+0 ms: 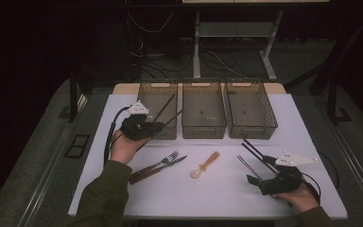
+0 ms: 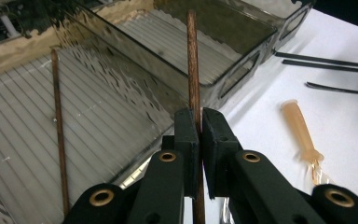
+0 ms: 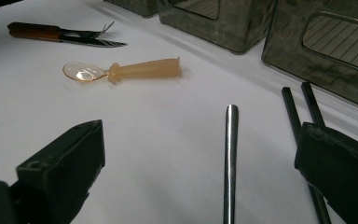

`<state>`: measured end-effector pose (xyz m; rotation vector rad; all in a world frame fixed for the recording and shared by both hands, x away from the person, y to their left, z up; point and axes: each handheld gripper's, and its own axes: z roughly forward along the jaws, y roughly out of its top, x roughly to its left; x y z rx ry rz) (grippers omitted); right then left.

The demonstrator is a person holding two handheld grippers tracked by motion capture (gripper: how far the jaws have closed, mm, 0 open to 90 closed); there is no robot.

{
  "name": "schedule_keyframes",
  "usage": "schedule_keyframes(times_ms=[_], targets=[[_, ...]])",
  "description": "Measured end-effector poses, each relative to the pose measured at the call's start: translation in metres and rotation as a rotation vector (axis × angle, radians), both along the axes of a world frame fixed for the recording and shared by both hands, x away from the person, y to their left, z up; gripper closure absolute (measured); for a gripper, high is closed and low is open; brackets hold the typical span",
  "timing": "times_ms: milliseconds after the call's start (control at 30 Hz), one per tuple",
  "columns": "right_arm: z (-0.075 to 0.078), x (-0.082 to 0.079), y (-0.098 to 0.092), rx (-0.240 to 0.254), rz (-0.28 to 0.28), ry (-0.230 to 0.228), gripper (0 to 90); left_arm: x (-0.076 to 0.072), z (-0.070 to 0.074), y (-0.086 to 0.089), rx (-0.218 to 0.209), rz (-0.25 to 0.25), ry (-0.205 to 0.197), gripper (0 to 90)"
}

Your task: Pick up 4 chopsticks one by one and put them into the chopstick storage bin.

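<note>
Left gripper [image 2: 199,140]: fingers closed on 1 brown chopstick [image 2: 192,60], held over the left bin [image 1: 147,92], likely for dropping in.
Second chopstick [image 2: 58,130]: lying in that bin.
Right gripper [image 3: 200,163]: fingers wide open, holding nothing, a metal rod [image 3: 230,158] between them on the worktop [image 3: 37,112].
Spoon [image 1: 204,165], fork and knife [image 1: 157,167]: unsorted on worktop.

Dim room, white surface [image 1: 217,189] lit, grey floor [image 1: 42,142] around, cables [image 1: 146,52] and desk legs [image 1: 196,47] at twelve o'clock
</note>
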<state>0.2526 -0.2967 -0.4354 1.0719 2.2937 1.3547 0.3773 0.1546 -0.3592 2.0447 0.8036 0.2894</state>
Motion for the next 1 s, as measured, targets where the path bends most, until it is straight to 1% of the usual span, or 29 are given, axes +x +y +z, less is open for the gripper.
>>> schedule_keyframes(times_ms=[167,300,333,667,700,867,967,1000], targets=[[0.000,0.000,0.000,0.000,-0.001,0.001,1.8,0.008,0.007,-0.001,-0.010,0.005,-0.010,84.2],[0.000,0.000,0.000,0.000,-0.001,0.000,1.8,0.016,0.011,-0.003,-0.004,0.010,-0.019,84.2],[0.000,0.000,-0.001,0.000,-0.001,0.000,1.8,0.018,0.013,-0.004,-0.009,0.017,-0.022,84.2],[0.000,0.000,-0.002,0.006,-0.005,-0.001,1.8,0.040,0.017,-0.004,-0.027,0.054,-0.048,84.2],[0.000,0.000,-0.002,0.006,-0.005,-0.001,1.8,0.042,0.018,-0.004,-0.033,0.060,-0.048,84.2],[0.000,0.000,-0.002,0.009,-0.005,-0.001,1.8,0.054,0.021,-0.004,-0.039,0.077,-0.052,84.2],[0.001,0.000,-0.003,0.011,-0.006,0.002,1.8,0.060,0.024,-0.006,-0.042,0.081,-0.059,84.2],[0.001,0.000,-0.003,0.012,-0.006,0.002,1.8,0.062,0.025,-0.006,-0.042,0.073,-0.064,84.2]])
